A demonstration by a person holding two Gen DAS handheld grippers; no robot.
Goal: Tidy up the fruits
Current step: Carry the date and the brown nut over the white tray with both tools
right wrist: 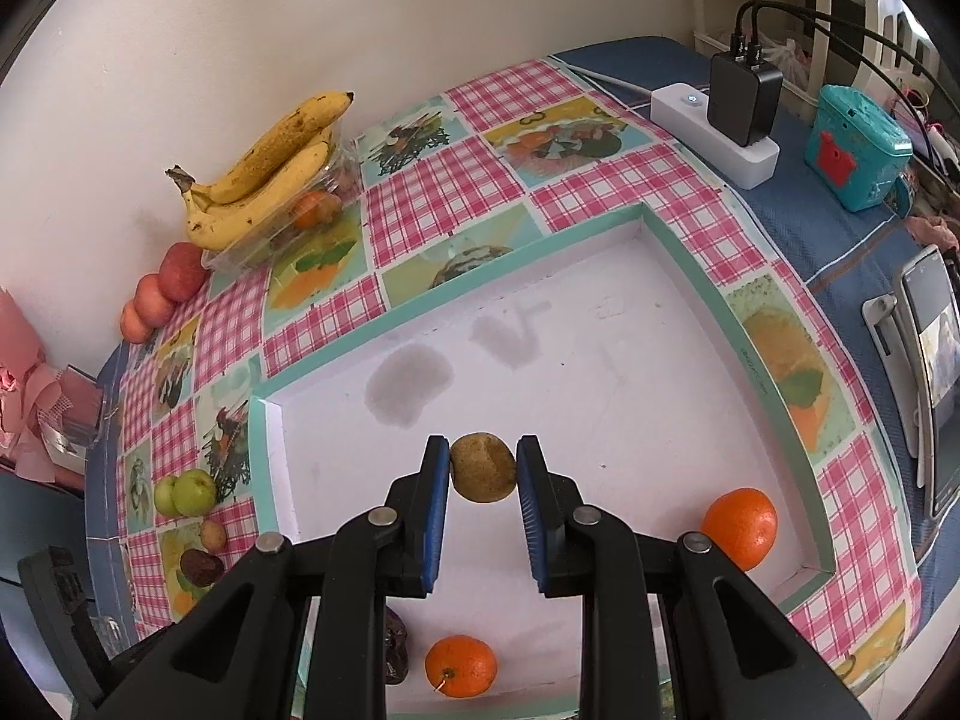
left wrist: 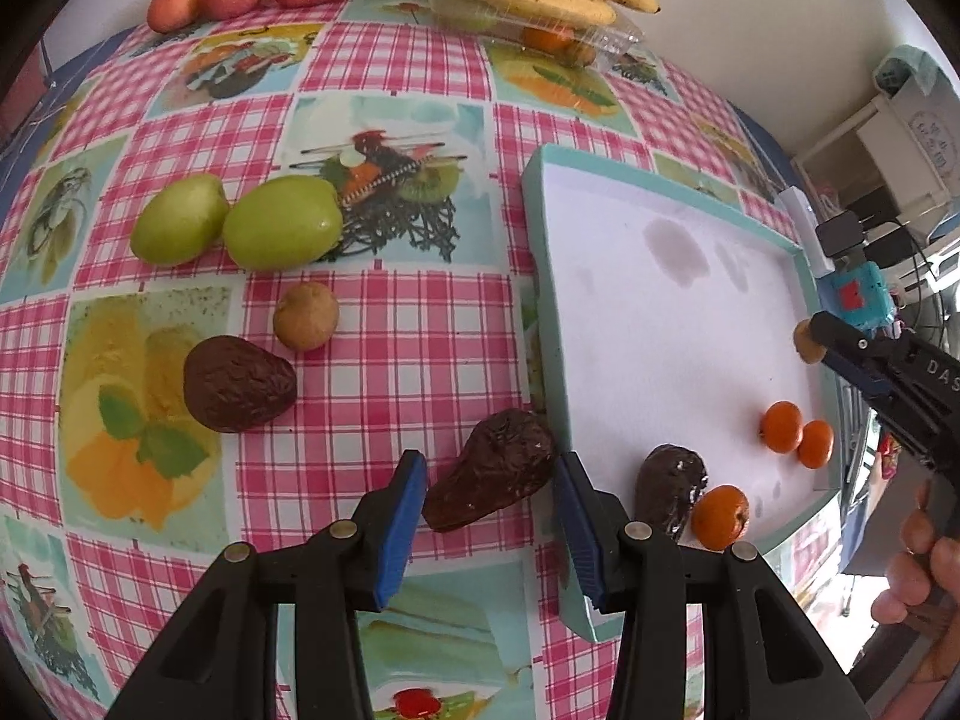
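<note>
Right tongs (right wrist: 483, 468) clamp a brown kiwi (right wrist: 483, 467) above the white tray (right wrist: 678, 252); left tongs (left wrist: 491, 483) gape around a dark avocado (left wrist: 489, 483).
Avocado lies on the checked surface (left wrist: 372, 60) touching the tray's edge, pads apart from it; bananas (right wrist: 264, 174) by the wall.

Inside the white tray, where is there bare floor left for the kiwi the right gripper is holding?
The white tray is bare across its middle and far end, from the grey stains to the far rim. The near end is crowded: three oranges and a dark avocado. The right gripper holds the kiwi above the bare middle.
</note>
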